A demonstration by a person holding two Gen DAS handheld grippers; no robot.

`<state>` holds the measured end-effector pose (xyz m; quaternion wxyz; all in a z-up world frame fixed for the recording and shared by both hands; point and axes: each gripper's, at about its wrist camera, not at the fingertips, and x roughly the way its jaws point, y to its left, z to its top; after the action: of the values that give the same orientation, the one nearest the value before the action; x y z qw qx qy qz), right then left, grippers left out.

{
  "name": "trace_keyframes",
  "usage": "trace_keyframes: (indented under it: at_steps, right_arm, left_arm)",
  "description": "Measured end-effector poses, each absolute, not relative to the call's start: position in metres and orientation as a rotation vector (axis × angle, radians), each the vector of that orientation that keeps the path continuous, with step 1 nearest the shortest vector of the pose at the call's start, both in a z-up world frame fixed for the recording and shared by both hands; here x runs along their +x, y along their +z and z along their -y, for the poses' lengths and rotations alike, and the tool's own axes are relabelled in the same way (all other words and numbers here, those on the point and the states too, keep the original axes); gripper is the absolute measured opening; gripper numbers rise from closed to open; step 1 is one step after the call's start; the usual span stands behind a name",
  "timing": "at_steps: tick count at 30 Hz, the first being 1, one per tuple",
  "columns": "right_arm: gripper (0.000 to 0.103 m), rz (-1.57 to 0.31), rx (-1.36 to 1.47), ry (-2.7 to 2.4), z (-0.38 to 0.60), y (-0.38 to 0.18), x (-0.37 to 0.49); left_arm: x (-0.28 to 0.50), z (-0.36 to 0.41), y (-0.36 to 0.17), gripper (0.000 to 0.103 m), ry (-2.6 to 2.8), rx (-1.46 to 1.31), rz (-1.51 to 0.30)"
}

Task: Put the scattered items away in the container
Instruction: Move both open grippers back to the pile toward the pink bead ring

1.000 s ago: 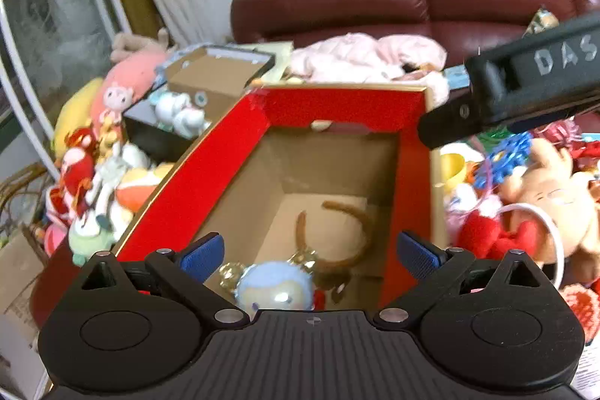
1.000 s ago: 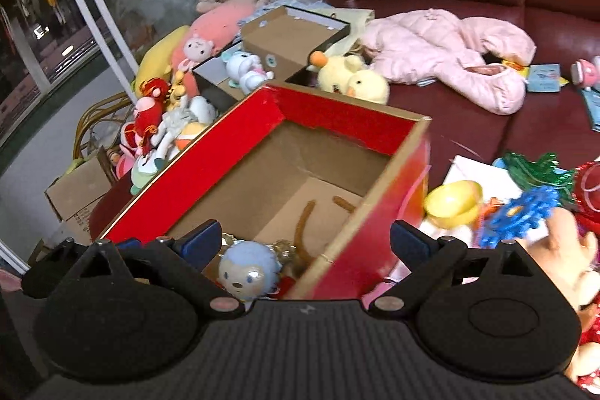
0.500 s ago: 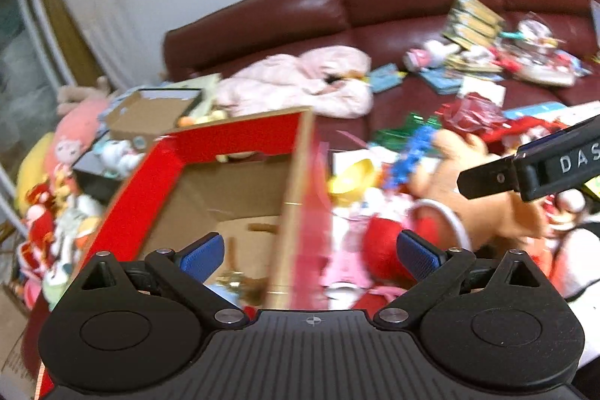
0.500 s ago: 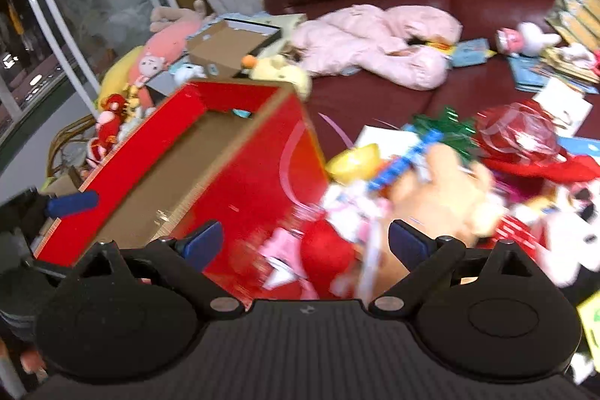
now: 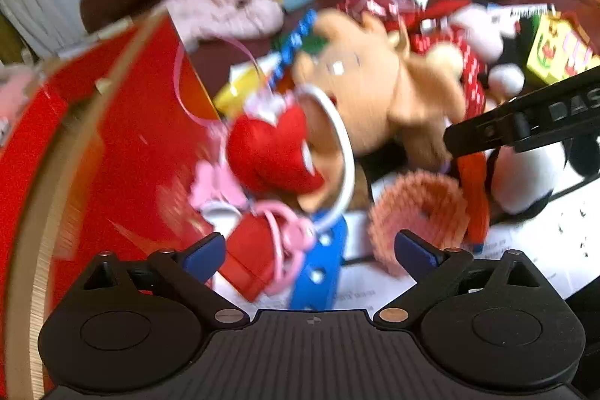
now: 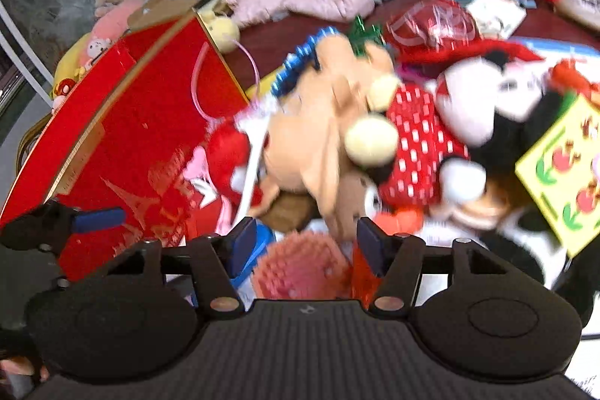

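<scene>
Pink pompom btwn right claw pads

box left, toy pile right

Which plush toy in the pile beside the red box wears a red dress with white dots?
The black-and-white mouse plush lying right of the tan plush. The tan plush shows no clothing, and the red heart plush is plain red.

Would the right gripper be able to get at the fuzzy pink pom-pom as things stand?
Probably yes: the right gripper has just been closing, nothing between its jaws yet, and the pink pom-pom lies uncovered right below its fingertips.
</scene>
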<state>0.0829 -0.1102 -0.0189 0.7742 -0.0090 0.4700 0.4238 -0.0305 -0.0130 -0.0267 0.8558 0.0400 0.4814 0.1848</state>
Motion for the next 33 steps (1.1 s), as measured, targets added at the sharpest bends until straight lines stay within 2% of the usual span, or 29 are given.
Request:
trace_keyframes:
  at_steps: [9, 11, 16, 18, 20, 21, 27, 33]
  right_arm:
    - [0.065, -1.121, -0.059, 0.858, 0.103, -0.043, 0.085]
    - [0.063, -1.134, -0.048, 0.872, 0.1, -0.045, 0.085]
    - [0.039, -1.167, -0.053, 0.865, 0.092, -0.055, 0.086]
    - [0.037, -1.191, -0.043, 0.859, 0.092, -0.059, 0.087]
    - [0.036, -1.196, -0.054, 0.85, 0.094, -0.063, 0.087]
    - [0.035, -1.2, -0.056, 0.848, 0.094, -0.064, 0.087]
    - [0.031, -1.241, -0.071, 0.873, 0.091, -0.074, 0.08]
    - [0.031, -1.289, -0.101, 0.9, 0.081, -0.09, 0.072]
  left_arm:
    - [-0.023, 0.004, -0.061, 0.091, 0.307, -0.012, -1.036]
    - [-0.021, 0.005, -0.065, 0.089, 0.281, -0.018, -1.035]
    - [-0.01, 0.001, -0.079, 0.081, 0.245, -0.044, -1.031]
    - [-0.007, -0.002, -0.083, 0.07, 0.227, -0.064, -1.042]
    - [-0.007, -0.003, -0.087, 0.049, 0.202, -0.097, -1.064]
    - [-0.008, -0.005, -0.088, 0.048, 0.194, -0.126, -1.072]
    - [-0.02, -0.01, -0.092, 0.049, 0.19, -0.223, -1.112]
    - [-0.032, -0.011, -0.094, 0.059, 0.193, -0.246, -1.113]
